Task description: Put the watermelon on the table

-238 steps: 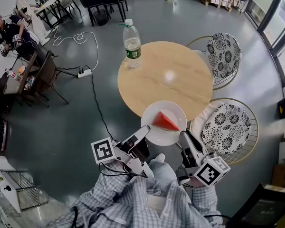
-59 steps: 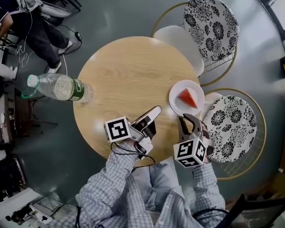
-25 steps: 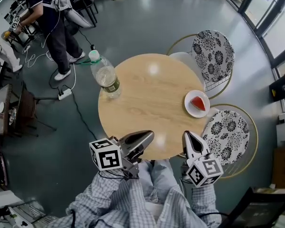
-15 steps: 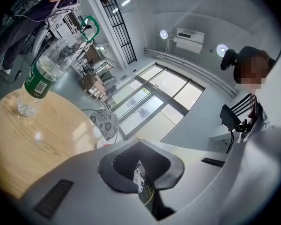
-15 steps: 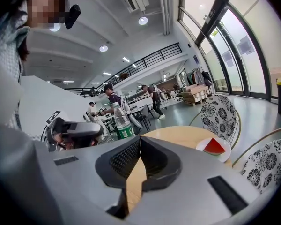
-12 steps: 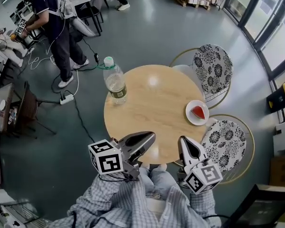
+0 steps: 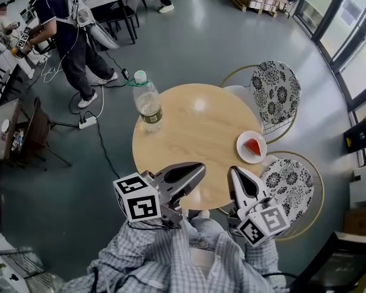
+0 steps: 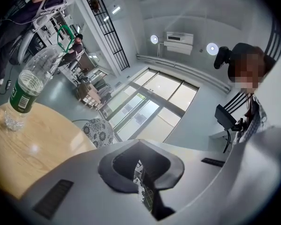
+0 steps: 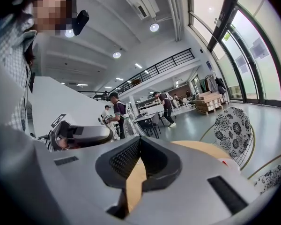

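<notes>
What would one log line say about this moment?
watermelon: on plate, on table | left gripper: shut, empty | right gripper: shut, empty | bottle: upright

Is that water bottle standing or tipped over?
Standing: the clear green-labelled plastic bottle rests on its base on the round wooden table, cap uppermost.

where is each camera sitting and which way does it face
Head view: on the person's head, facing steeply down at the table; shows checked sleeves, left gripper and right gripper.
Left gripper view: on that gripper, looking past shut jaws over the table to the bottle; person's shirt at right.
Right gripper view: on that gripper, looking over the table to a patterned chair; left gripper at left.
Shared: all three show the table.
</notes>
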The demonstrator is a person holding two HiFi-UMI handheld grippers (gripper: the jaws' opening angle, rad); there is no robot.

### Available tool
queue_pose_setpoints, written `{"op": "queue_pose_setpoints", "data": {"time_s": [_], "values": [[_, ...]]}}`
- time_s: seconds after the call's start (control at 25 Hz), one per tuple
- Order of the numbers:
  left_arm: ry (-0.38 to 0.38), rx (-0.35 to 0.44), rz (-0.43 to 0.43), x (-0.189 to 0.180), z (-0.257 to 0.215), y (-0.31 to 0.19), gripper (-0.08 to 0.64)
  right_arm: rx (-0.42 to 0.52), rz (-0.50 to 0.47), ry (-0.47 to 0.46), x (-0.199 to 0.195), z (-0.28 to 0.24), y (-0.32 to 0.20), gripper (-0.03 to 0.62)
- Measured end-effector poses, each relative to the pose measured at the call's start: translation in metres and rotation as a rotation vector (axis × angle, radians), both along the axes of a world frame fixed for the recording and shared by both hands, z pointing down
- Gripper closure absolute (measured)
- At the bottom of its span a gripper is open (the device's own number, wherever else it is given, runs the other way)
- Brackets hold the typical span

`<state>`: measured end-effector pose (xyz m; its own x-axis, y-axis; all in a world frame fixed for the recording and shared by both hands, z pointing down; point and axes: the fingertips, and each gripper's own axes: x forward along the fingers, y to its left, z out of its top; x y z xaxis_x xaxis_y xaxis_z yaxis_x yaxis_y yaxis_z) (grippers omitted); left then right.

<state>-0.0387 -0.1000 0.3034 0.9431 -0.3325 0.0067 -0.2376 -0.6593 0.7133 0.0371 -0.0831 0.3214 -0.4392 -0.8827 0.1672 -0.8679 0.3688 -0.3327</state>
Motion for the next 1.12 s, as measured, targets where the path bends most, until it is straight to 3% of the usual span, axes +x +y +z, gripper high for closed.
{"op": "queue_pose_setpoints", "data": {"time_s": [0.48,1.12], "values": [[-0.013,0.040,-0.001,0.022,-0.017,0.008,0.554,0.060,-0.038,-0.041,0.007,-0.019,0.000,0.583],[0.012,0.037,0.024,0.036,-0.025,0.014,0.554,0.055,-0.058,-0.052,0.009,-0.022,0.005,0.583]]}}
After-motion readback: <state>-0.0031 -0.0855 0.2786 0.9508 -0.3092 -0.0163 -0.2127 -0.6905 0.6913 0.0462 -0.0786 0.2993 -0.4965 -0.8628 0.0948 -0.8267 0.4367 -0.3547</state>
